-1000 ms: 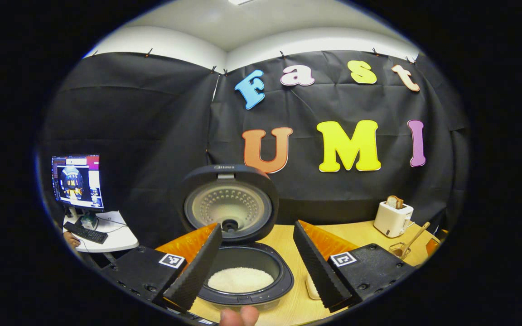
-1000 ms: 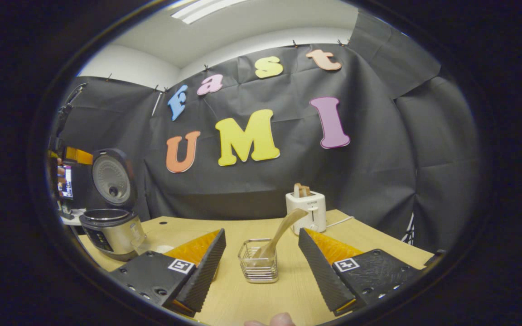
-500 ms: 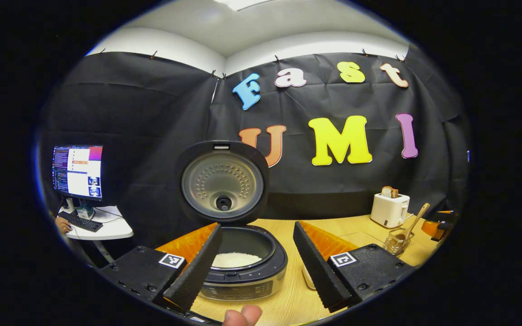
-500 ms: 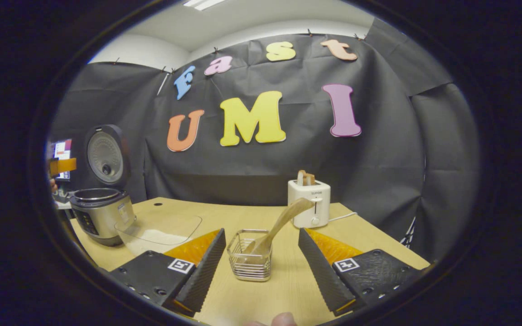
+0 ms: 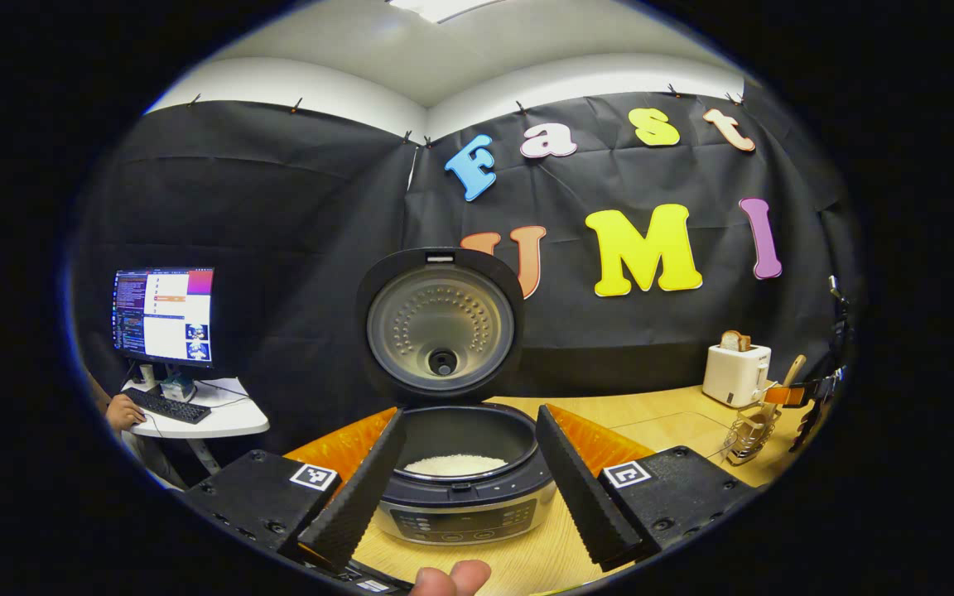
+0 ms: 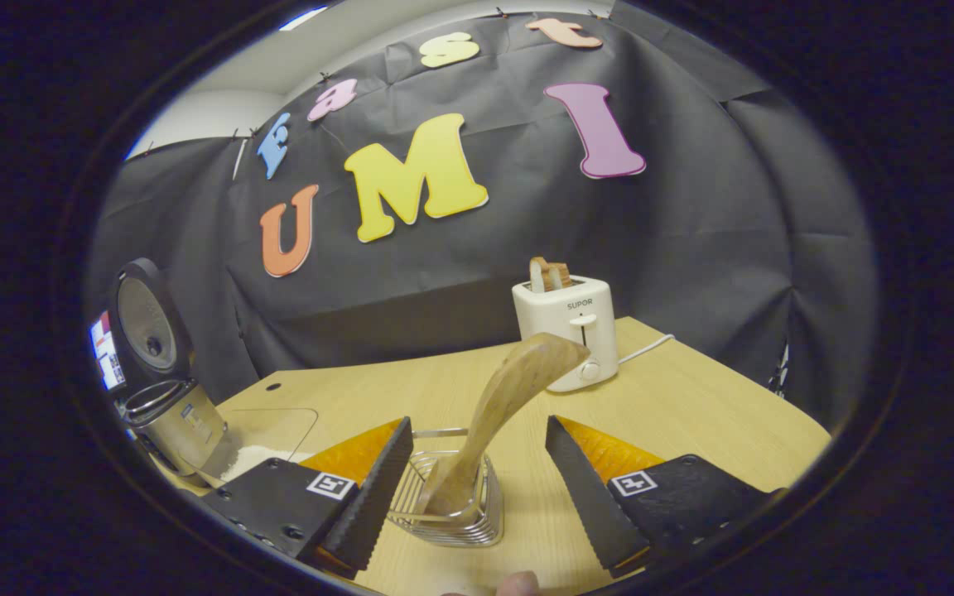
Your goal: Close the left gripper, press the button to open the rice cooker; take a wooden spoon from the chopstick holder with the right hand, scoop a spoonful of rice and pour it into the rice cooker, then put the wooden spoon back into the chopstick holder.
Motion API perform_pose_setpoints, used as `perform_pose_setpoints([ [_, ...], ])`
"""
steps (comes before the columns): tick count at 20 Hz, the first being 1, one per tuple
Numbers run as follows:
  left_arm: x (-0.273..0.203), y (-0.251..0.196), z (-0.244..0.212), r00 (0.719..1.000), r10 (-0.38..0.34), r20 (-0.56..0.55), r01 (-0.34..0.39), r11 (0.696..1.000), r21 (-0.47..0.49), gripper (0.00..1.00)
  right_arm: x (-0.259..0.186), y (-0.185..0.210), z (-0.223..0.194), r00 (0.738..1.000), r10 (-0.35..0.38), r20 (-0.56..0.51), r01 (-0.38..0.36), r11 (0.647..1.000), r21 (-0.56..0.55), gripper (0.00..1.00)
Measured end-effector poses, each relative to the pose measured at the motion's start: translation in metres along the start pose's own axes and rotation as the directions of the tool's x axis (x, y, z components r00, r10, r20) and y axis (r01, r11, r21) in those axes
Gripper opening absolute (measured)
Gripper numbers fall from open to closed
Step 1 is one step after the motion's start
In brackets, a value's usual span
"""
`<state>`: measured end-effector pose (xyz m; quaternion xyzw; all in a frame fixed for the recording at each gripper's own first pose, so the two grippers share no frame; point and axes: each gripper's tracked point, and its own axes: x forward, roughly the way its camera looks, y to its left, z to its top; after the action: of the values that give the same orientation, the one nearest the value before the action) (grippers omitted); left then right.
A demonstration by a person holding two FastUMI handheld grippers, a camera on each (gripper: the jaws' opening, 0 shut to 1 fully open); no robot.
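Wooden spoon [image 6: 503,396] leans in the chopstick holder [image 6: 450,503], now between my right gripper [image 6: 477,488] fingers, wide, not touching: I've closed in, grasp next. Rice cooker [image 5: 459,484] lid open; left gripper [image 5: 467,484] has backed off, fingers wide. Toaster [image 6: 566,319] far on desk [image 6: 692,406].

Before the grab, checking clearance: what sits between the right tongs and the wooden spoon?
Nothing: in the right gripper view, the open right tongs already flank the wooden spoon, untouched, in its chopstick holder.
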<state>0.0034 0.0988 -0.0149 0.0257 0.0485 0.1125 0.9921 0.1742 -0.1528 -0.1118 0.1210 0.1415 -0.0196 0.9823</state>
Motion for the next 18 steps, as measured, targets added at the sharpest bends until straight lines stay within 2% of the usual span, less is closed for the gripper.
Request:
perform_pose_setpoints([
  [1,0.0,0.0,-0.002,1.0,0.002,-0.003,-0.002,1.0,0.002,1.0,0.006,0.001,0.001,1.0,0.005,-0.004,-0.005,1.0,0.024,0.92],
  [2,0.001,0.001,-0.003,1.0,0.004,-0.006,-0.004,1.0,0.005,1.0,0.01,0.001,0.001,1.0,0.001,-0.009,-0.001,0.999,0.047,0.88],
  [4,0.001,0.002,-0.003,1.0,0.008,-0.005,-0.007,1.0,0.015,1.0,0.014,0.001,0.002,1.0,0.002,-0.012,-0.001,0.998,0.063,0.65],
  [5,0.002,0.002,-0.004,1.0,0.009,-0.001,-0.009,1.0,0.02,1.0,0.014,0.002,0.003,1.0,0.011,-0.009,-0.011,0.998,0.064,0.71],
  [6,0.003,0.002,-0.005,1.0,0.011,0.003,-0.011,1.0,0.022,1.0,0.013,0.001,0.007,1.0,-0.001,-0.002,0.001,0.998,0.062,0.65],
  [7,0.003,0.001,-0.006,1.0,0.014,0.004,-0.014,1.0,0.021,1.0,0.013,-0.003,0.012,1.0,-0.015,0.008,0.014,0.998,0.057,0.37],
  [11,0.003,-0.004,-0.012,1.0,0.004,-0.001,-0.004,1.0,-0.006,1.0,0.007,0.005,0.016,1.0,0.01,0.013,-0.011,0.995,0.095,0.12],
  [14,0.003,-0.002,-0.018,1.0,0.007,-0.012,-0.007,1.0,-0.012,1.0,0.005,0.008,0.018,1.0,0.013,0.012,-0.014,0.996,0.086,0.11],
  [15,0.003,-0.002,-0.019,1.0,0.006,-0.013,-0.006,1.0,-0.015,1.0,0.004,0.011,0.02,1.0,0.01,0.012,-0.011,0.997,0.082,0.0],
  [18,0.002,-0.003,-0.02,1.0,-0.001,-0.009,0.001,1.0,-0.03,1.0,0.002,0.018,0.024,1.0,0.013,0.022,-0.014,0.999,0.036,0.0],
])
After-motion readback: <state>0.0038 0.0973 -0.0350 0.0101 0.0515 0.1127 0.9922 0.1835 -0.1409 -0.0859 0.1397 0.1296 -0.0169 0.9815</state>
